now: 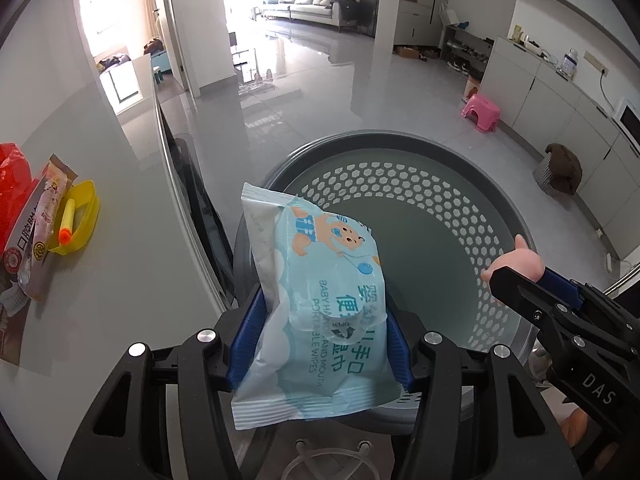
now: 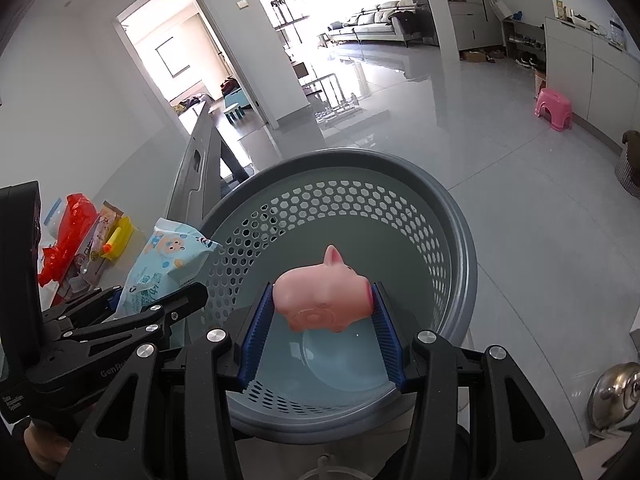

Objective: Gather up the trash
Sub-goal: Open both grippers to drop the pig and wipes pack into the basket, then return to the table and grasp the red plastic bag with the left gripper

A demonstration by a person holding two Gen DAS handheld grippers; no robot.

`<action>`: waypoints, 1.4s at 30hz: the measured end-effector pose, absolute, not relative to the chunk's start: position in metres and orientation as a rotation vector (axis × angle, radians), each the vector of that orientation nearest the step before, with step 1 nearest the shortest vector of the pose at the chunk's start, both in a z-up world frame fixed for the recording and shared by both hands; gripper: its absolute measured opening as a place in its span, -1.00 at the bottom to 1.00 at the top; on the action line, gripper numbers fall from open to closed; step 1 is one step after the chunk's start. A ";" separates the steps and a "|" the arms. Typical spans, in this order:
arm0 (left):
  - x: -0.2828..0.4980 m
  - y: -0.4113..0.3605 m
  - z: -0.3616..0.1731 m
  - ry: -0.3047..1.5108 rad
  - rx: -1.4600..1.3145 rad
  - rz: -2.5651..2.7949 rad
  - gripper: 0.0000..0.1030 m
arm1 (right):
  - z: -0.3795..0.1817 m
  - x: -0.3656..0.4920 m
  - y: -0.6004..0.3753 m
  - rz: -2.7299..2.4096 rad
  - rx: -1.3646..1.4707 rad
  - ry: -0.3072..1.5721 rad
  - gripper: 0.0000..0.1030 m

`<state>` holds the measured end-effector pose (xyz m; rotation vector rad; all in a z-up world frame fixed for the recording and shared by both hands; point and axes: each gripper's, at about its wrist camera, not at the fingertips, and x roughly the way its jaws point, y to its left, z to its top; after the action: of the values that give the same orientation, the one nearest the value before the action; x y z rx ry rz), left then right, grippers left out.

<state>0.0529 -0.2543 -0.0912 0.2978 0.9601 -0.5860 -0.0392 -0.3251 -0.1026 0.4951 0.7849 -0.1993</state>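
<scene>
My left gripper (image 1: 320, 312) is shut on a light blue pack of baby wipes (image 1: 320, 300) and holds it over the near left rim of a grey perforated bin (image 1: 440, 208). My right gripper (image 2: 322, 304) is shut on a pink toy pig (image 2: 322, 292) and holds it above the open bin (image 2: 452, 248). The right gripper with the pig (image 1: 516, 260) also shows at the right of the left wrist view. The wipes pack (image 2: 160, 268) and the left gripper (image 2: 160, 304) show at the left of the right wrist view. The bin looks empty inside.
On the grey table (image 1: 120, 220) to the left lie a red plastic bag (image 1: 14, 180), snack wrappers (image 1: 40, 232), and a yellow lid (image 1: 82, 216) with a foam dart (image 1: 66, 220). A pink stool (image 1: 482, 112) stands on the tiled floor beyond. A metal pot lid (image 2: 616, 392) is at the lower right.
</scene>
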 end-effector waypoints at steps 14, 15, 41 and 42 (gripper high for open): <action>0.053 -0.239 -0.090 0.959 0.263 -0.552 0.45 | -0.096 -0.043 -0.322 -0.196 0.498 0.767 0.20; 0.053 -0.238 -0.089 0.958 0.261 -0.551 0.45 | -0.095 -0.043 -0.322 -0.195 0.497 0.766 0.20; 0.042 -0.150 -0.059 0.893 0.191 -0.443 0.64 | -0.067 -0.040 -0.259 -0.103 0.434 0.724 0.38; 0.042 -0.143 -0.058 0.889 0.188 -0.432 0.65 | -0.067 -0.038 -0.254 -0.094 0.431 0.723 0.40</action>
<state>0.0424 -0.1427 -0.0576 0.1881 0.8889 -0.4323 -0.0383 -0.2544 -0.0665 0.4315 0.7233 -0.0942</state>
